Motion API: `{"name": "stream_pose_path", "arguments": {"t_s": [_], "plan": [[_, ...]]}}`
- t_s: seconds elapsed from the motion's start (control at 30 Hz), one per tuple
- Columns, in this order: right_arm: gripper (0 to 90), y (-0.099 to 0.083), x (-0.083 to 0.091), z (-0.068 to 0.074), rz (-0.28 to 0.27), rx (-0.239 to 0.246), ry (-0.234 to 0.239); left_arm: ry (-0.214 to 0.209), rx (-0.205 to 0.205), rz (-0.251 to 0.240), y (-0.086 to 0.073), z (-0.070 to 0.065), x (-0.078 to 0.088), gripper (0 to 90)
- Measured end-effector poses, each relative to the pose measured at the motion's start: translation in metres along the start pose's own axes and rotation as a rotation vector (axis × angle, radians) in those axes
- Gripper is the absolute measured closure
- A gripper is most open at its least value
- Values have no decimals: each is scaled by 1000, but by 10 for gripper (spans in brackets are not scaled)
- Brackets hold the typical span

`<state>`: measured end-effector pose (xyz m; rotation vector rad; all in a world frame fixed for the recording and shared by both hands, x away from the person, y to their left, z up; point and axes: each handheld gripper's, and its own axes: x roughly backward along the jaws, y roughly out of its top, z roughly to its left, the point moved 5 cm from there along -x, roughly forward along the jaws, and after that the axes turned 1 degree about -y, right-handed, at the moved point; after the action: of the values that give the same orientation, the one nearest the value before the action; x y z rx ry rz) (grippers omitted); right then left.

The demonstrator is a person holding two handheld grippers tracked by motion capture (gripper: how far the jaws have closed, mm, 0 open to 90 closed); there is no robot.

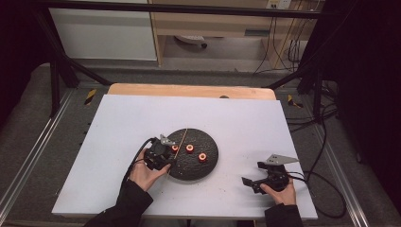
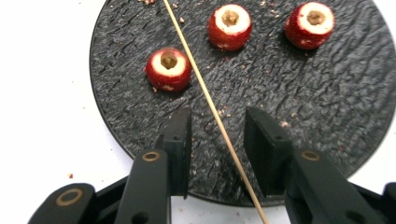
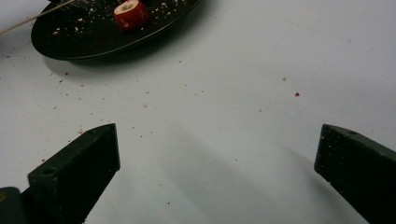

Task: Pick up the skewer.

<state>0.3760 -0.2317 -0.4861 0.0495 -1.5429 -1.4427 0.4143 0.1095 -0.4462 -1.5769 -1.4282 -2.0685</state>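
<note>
My left hand-held gripper point(image 2: 217, 128) hangs over the near-left edge of the round black plate point(image 2: 327, 107), jaws spread, the bamboo skewer point(image 2: 205, 93) lying loose between them and untouched. Three cored red fruit pieces point(image 2: 168, 69) sit beyond the jaws. My right hand-held gripper point(image 3: 217, 154) rests wide open over bare white counter point(image 3: 243, 70), well clear of the plate rim.

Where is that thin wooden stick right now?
The skewer lies across the left part of the black plate, just right of the nearest red fruit piece. In the left gripper view it runs between the open left gripper jaws, untouched.
</note>
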Motion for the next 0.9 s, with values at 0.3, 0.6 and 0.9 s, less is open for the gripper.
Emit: {"name": "stream_pose_path", "arguments": {"t_s": [0.3,0.6,0.9], "plan": [[10,0,0,0,-3,-2,3,53,7,59,2,-3,-11,686],[11,0,0,0,-3,-4,4,74,23,71,2,-8,-16,759],[10,0,0,0,-2,-1,4,93,64,79,3,-8,-20,822]]}}
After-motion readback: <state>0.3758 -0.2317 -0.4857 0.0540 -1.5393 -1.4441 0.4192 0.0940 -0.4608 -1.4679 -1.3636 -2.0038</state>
